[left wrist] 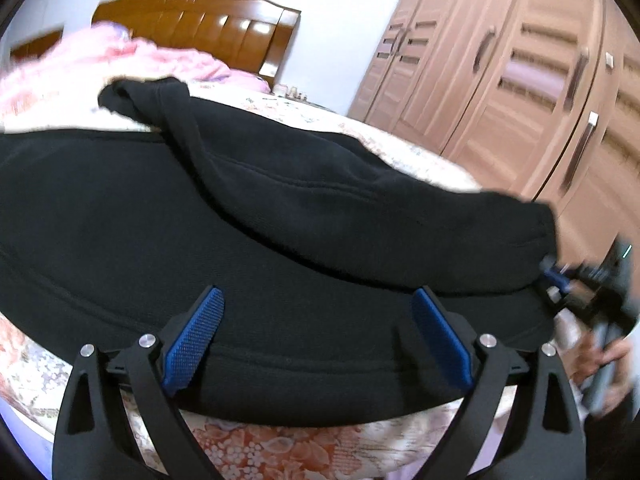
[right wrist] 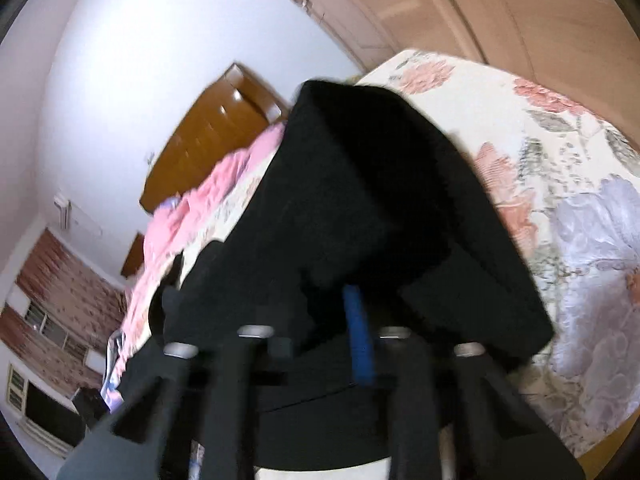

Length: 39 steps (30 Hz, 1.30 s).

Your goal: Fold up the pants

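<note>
Left wrist view shows us black pants [left wrist: 280, 208] spread across a bed [left wrist: 280, 452] with a floral cover. One leg or folded layer drapes over the rest, its end lifted at the right edge, where the right gripper [left wrist: 560, 280] appears blurred with a hand behind it. Our left gripper [left wrist: 316, 340] hovers over the near hem of the pants with its jaws spread wide, blue pads [left wrist: 196, 340] bare, holding nothing. A pink quilt [left wrist: 120, 60], a wooden headboard [left wrist: 200, 24] and a wardrobe [left wrist: 520, 80] lie beyond.

From the right wrist view, the jaws appear pressed on a raised fold of the black fabric [right wrist: 360, 200], though blur and dark cloth hide most of the contact; one blue pad [right wrist: 360, 336] shows beside the cloth.

We judge the pants soft, thick and fairly light, like fleece: they sag and bunch, not slip. A firm pinch at a hem or waistband edge, through all layers, should carry the fold cleanly.
</note>
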Each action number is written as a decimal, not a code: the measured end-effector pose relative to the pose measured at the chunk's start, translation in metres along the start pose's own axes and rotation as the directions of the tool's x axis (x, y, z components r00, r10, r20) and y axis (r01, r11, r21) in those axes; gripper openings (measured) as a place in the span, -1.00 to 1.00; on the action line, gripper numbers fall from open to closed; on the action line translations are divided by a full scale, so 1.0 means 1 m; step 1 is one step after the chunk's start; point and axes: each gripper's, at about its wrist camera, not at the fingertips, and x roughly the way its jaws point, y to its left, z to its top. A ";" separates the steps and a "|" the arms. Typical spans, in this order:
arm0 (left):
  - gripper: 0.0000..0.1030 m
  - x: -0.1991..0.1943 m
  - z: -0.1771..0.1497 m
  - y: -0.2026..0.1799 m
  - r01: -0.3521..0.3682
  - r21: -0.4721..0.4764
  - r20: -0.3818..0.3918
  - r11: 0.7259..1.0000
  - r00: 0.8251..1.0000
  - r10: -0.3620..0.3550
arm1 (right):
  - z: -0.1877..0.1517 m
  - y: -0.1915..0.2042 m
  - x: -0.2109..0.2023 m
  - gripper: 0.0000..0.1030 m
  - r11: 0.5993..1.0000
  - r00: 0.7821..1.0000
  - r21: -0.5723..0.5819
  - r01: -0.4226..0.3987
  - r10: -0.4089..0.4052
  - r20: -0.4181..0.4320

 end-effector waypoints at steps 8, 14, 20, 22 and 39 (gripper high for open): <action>0.85 0.006 0.045 0.041 0.097 -0.269 -0.025 0.958 0.994 -0.108 | -0.004 -0.001 -0.002 -0.72 1.000 1.000 -0.023 -0.008 0.009 0.020; 0.65 0.051 0.102 0.057 -0.125 -0.279 -0.092 0.952 0.990 0.103 | -0.001 -0.006 -0.006 -0.72 0.999 1.000 -0.030 -0.010 0.011 0.015; -0.86 0.047 0.128 0.059 -0.138 -0.237 -0.035 0.962 0.990 0.134 | 0.012 0.006 -0.013 -0.74 0.997 0.999 -0.069 -0.039 0.041 0.027; -0.86 0.009 0.130 0.041 -0.144 -0.180 0.077 0.973 0.984 0.160 | 0.019 0.014 -0.024 -0.74 0.994 0.996 -0.081 -0.074 0.078 0.043; -0.85 -0.070 0.016 0.055 -0.056 -0.193 0.123 0.980 0.989 0.080 | -0.009 -0.013 -0.062 -0.81 0.997 0.997 -0.030 -0.073 0.073 0.011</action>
